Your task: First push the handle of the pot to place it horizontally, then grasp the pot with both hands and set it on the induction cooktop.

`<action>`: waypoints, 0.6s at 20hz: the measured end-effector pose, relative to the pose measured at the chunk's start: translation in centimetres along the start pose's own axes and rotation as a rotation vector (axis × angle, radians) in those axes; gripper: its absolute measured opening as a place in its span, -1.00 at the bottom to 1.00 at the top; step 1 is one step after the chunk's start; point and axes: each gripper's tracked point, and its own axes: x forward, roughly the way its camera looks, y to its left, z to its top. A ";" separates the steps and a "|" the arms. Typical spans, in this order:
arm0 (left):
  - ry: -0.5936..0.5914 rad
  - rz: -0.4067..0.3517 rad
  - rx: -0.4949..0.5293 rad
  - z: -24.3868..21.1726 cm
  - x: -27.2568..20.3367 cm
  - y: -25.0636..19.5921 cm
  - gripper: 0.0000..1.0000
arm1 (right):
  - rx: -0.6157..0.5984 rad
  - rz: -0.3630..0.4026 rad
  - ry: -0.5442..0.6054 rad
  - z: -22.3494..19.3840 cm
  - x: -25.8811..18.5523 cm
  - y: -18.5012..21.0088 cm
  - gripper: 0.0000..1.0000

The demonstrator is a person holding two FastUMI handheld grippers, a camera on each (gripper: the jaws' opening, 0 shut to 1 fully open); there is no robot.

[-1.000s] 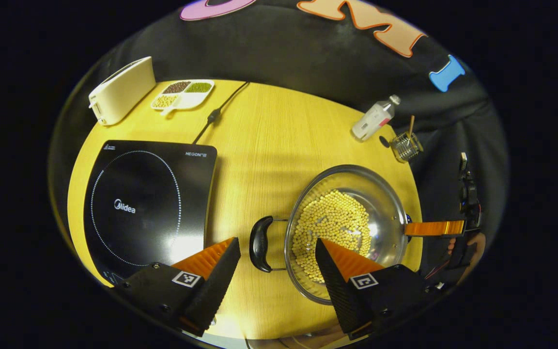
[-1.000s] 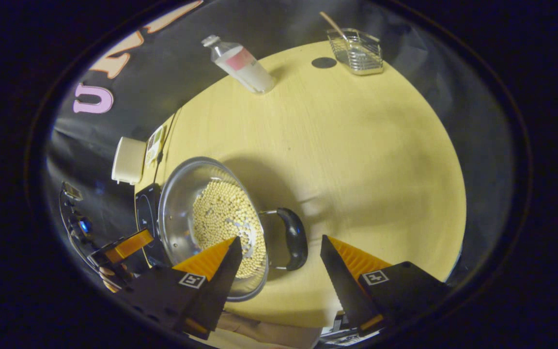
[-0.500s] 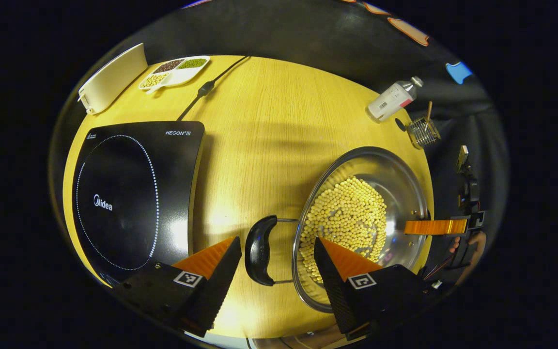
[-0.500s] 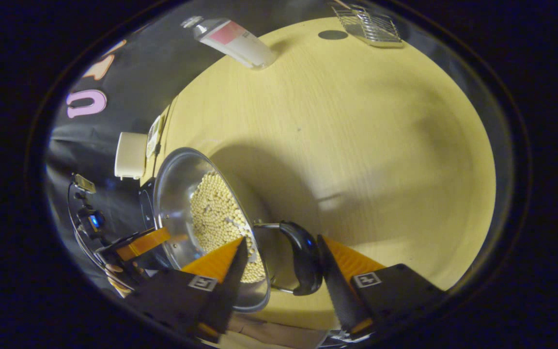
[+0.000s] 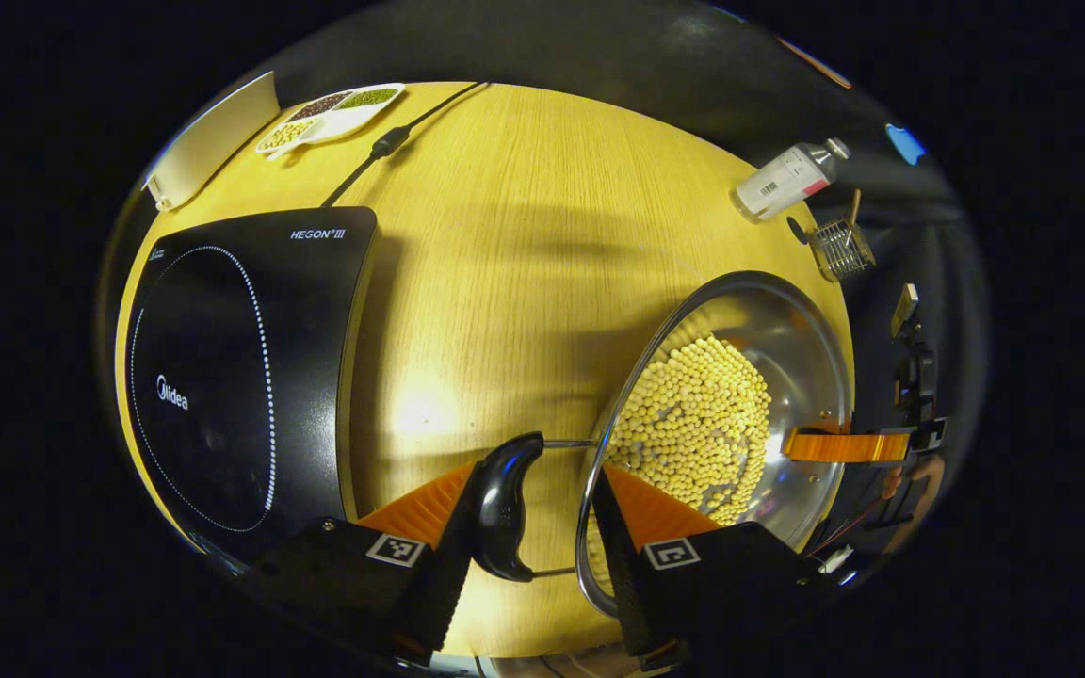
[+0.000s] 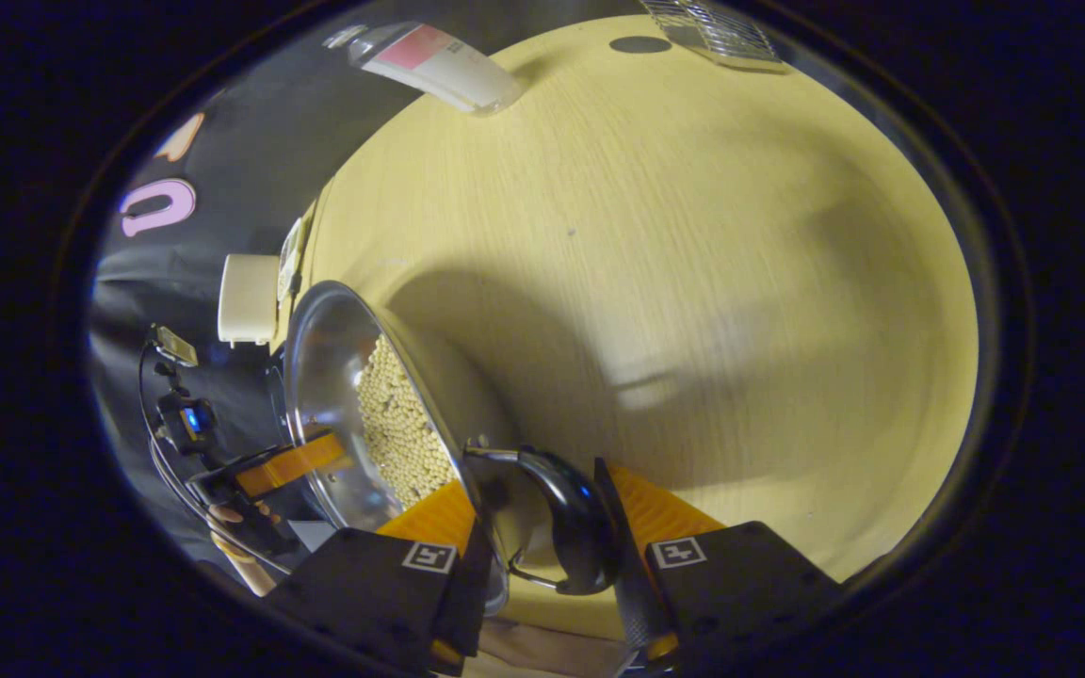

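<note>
While pot (image 5: 721, 424) of soybeans sits lower right on surface (image 5: 524, 282), left hand-held gripper (image 5: 528, 527) closes around its black loop handle (image 5: 503, 508); right hand-held gripper (image 6: 542, 541) clamps opposite handle (image 6: 566, 532); induction cooktop (image 5: 241, 367) at left.

Left gripper view: the right finger (image 5: 641, 513) hides the pot's (image 5: 787, 330) near rim, and the toaster (image 5: 208, 141) is cut off at the edge. Right gripper view: the rack (image 6: 712, 28) is cut off at the top, and the cooktop (image 6: 275, 395) lies mostly hidden behind the pot.
</note>
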 end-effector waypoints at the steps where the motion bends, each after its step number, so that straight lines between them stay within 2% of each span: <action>1: 0.005 0.012 -0.003 -0.1 0.0 0.3 0.36 | 0.007 0.012 0.003 -0.2 0.7 0.2 0.04; 4: 0.011 0.009 -0.026 -0.1 0.0 0.2 0.27 | 0.011 0.012 -0.009 0.1 0.1 0.1 0.07; 5: 0.010 0.010 -0.028 -0.1 0.0 0.2 0.27 | 0.006 0.005 -0.017 0.1 0.1 0.0 0.16; 6: 0.009 0.014 -0.025 -0.2 -0.1 0.1 0.29 | 0.000 -0.008 -0.028 0.3 0.1 -0.1 0.07; 7: 0.004 0.021 -0.019 -0.3 -0.2 0.1 0.24 | -0.011 -0.027 -0.040 0.4 0.1 -0.2 0.15; 8: -0.004 0.029 -0.011 -0.2 -0.2 0.1 0.28 | -0.032 -0.051 -0.060 0.7 0.1 -0.4 0.15; 9: -0.014 0.038 0.002 -0.2 -0.3 0.1 0.18 | -0.051 -0.065 -0.077 0.7 -0.2 -0.5 0.15; 10: -0.020 0.042 0.016 -0.2 -0.3 0.1 0.22 | -0.055 -0.070 -0.081 0.8 -0.2 -0.5 -0.03; 12: -0.026 0.046 0.030 -0.2 -0.3 0.1 0.23 | -0.061 -0.074 -0.082 0.7 -0.1 -0.6 -0.02</action>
